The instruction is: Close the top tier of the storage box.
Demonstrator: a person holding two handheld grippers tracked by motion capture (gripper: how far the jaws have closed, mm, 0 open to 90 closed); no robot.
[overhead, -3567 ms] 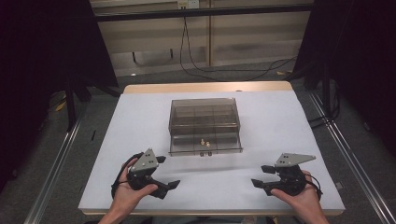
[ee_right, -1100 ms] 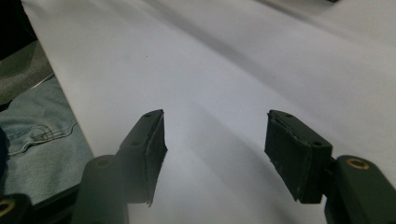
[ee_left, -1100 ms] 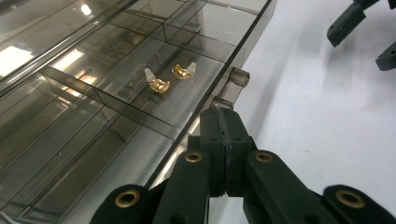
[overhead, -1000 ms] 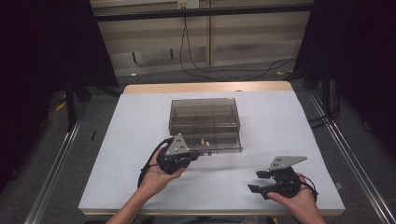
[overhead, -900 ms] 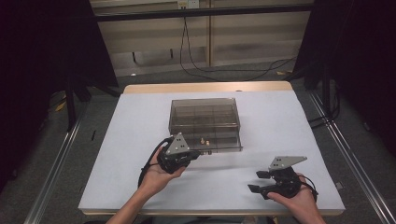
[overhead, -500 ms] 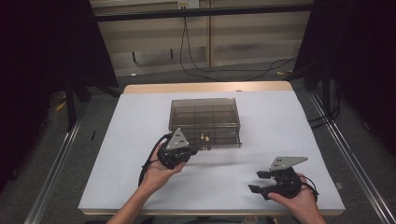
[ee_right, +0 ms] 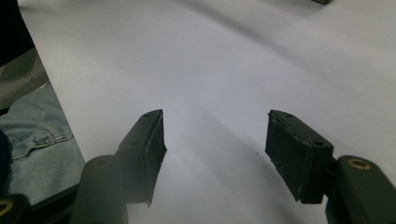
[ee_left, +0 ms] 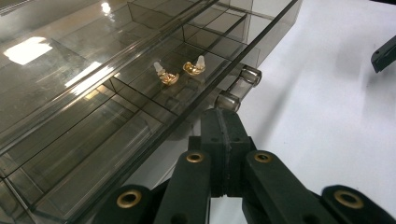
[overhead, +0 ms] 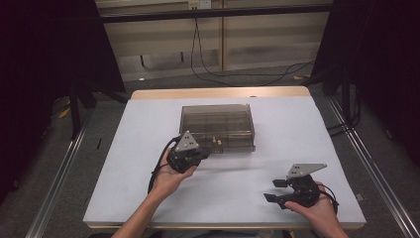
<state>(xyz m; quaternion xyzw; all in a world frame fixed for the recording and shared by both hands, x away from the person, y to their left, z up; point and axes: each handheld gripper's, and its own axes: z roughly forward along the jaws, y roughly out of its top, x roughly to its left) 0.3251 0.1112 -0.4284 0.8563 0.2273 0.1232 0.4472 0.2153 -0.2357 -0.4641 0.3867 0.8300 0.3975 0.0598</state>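
A smoky clear plastic drawer box [overhead: 217, 119] stands mid-table. Two small gold earrings [overhead: 215, 141] lie in a front compartment of its drawer [ee_left: 140, 88], seen close as the earrings [ee_left: 180, 72] in the left gripper view. My left gripper [overhead: 203, 155] is shut with nothing between its jaws. Its tip [ee_left: 224, 116] rests right at the drawer's clear handle [ee_left: 227, 100] on the front. My right gripper [overhead: 271, 191] rests open near the table's front right, its jaws [ee_right: 215, 140] wide apart over bare white tabletop.
The white table [overhead: 307, 134] has free room on both sides of the box. A wooden strip [overhead: 218, 92] runs along its far edge. Metal rails [overhead: 366, 163] flank the table. A jeans-clad leg [ee_right: 32, 135] is at the near edge.
My left gripper has pressed forward against the drawer front, and the drawer with the earrings has slid back into the box. The right gripper has stayed put.
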